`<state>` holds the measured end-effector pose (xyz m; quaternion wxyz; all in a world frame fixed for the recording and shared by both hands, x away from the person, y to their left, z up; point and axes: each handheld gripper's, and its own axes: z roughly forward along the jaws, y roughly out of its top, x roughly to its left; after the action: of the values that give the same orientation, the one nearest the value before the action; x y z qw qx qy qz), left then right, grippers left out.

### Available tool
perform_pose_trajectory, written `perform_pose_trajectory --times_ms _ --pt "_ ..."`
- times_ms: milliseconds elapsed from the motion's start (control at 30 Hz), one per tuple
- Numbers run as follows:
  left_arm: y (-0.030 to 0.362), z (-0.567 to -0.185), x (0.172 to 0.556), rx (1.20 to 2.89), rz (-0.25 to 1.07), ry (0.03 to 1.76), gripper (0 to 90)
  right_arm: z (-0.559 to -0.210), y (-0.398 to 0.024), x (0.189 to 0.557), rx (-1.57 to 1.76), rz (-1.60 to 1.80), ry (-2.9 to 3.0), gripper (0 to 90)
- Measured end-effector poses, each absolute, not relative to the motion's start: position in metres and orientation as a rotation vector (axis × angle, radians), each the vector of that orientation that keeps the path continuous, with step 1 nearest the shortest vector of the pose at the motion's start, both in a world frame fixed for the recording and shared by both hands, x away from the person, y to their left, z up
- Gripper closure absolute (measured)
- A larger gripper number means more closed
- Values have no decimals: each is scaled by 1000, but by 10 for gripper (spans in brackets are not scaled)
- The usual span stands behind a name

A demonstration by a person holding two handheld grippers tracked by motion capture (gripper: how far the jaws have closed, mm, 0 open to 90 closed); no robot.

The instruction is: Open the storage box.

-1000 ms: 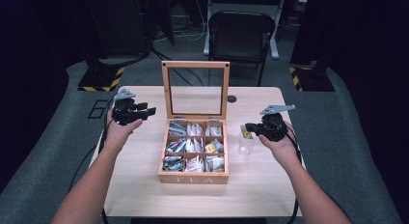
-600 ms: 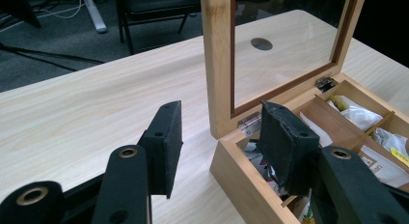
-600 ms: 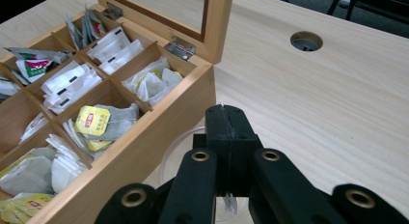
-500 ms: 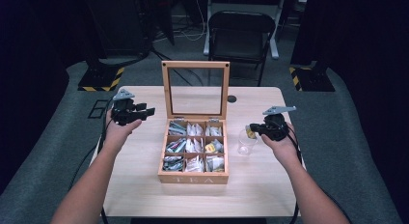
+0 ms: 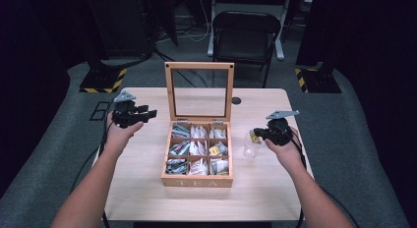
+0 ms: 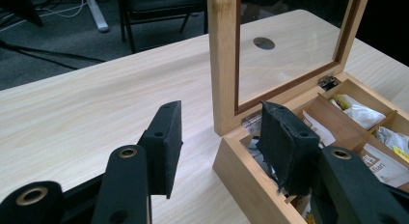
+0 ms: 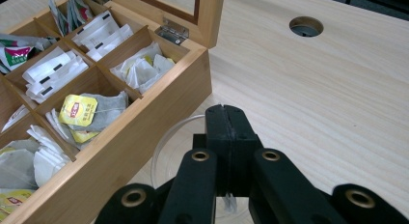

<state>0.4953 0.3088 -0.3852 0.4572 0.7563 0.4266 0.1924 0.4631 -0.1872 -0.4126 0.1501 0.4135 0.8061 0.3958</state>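
A wooden tea box [image 5: 196,181] stands mid-table, its glass lid [image 5: 199,66] upright and its compartments full of tea bags. Just right of it stands a clear glass cup [image 5: 251,150]. My right gripper [image 5: 256,134] hovers over the cup, shut on a tea bag [image 5: 253,136] with a yellow tag at its tip. In the right gripper view the jaws [image 7: 226,110] are pressed together above the cup's rim [image 7: 166,137], with a white scrap hanging under them. My left gripper [image 5: 150,113] hangs in the air left of the box, open and holding nothing; its jaws [image 6: 222,118] face the box's corner [image 6: 241,161].
The light wooden table [image 5: 260,188] has a round cable hole [image 5: 236,100] behind the box. A black folding chair [image 5: 243,26] stands beyond the far edge. Cables trail from both grippers off the table's sides.
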Motion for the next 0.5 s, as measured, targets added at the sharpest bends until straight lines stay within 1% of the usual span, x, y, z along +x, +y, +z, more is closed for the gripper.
perform_pose_trajectory --times_ms 500 --pt "309 -387 495 1867 472 1052 506 -425 -182 461 1184 1103 2347 899"
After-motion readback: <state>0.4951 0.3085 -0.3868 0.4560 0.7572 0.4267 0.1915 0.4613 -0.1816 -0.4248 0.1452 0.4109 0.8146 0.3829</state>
